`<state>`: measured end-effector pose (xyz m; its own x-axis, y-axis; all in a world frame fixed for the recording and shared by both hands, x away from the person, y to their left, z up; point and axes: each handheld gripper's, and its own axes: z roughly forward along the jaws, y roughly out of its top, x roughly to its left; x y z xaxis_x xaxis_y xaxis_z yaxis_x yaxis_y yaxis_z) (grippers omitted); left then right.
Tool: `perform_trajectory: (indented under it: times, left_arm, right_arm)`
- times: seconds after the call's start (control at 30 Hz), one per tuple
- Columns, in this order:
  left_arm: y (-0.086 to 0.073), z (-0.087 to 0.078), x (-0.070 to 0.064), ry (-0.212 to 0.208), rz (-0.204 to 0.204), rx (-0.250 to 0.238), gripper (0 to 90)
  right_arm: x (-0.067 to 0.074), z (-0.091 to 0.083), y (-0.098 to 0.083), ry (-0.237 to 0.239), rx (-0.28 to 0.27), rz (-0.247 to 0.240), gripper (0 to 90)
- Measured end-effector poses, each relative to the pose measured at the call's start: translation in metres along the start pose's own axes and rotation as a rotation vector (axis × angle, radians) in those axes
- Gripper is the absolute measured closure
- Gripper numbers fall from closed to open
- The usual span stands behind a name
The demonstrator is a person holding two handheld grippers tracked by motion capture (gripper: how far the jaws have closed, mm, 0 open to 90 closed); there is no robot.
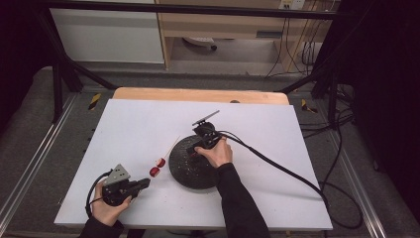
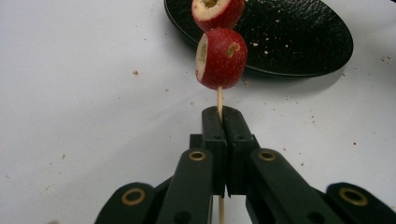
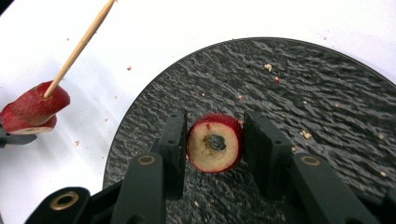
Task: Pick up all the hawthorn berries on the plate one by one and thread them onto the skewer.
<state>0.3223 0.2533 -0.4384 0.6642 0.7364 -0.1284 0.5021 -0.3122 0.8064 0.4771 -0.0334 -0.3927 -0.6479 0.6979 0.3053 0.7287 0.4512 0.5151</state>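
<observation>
Red cored fruit (image 3: 215,142) sits gripped in the right tool (image 1: 198,148) over the black plate (image 3: 327,116). Its target, the wooden skewer (image 3: 79,46), lies leftward, clamped at its base by the left tool (image 2: 223,119) (two fruits (image 2: 220,58) already threaded), free tip slanting up and away above the white table (image 1: 277,148); nothing stands between.

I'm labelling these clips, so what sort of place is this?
Probably a lab recording station, not a kitchen: a white table fenced by a black metal frame, cables trailing on the grey floor, and a black plate set out as a prop.
</observation>
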Motion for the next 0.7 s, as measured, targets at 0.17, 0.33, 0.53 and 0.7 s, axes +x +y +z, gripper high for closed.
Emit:
perform_trajectory:
  times: [0.17,0.33,0.53,0.7]
  left_arm:
    - [0.000,0.000,-0.001,0.001,0.002,-0.001,88.9]
    - [0.000,0.001,-0.003,0.000,0.001,-0.003,88.8]
    - [0.001,0.001,-0.005,-0.001,0.002,-0.007,88.9]
    - [0.001,0.001,-0.007,-0.002,0.006,-0.011,88.9]
  right_arm:
    - [-0.003,-0.010,-0.008,0.023,-0.048,0.018,61.7]
    - [-0.005,-0.018,-0.020,0.052,-0.110,0.034,61.8]
    - [-0.007,-0.024,-0.034,0.098,-0.203,0.053,61.8]
    - [-0.006,-0.030,-0.044,0.124,-0.267,0.070,61.8]
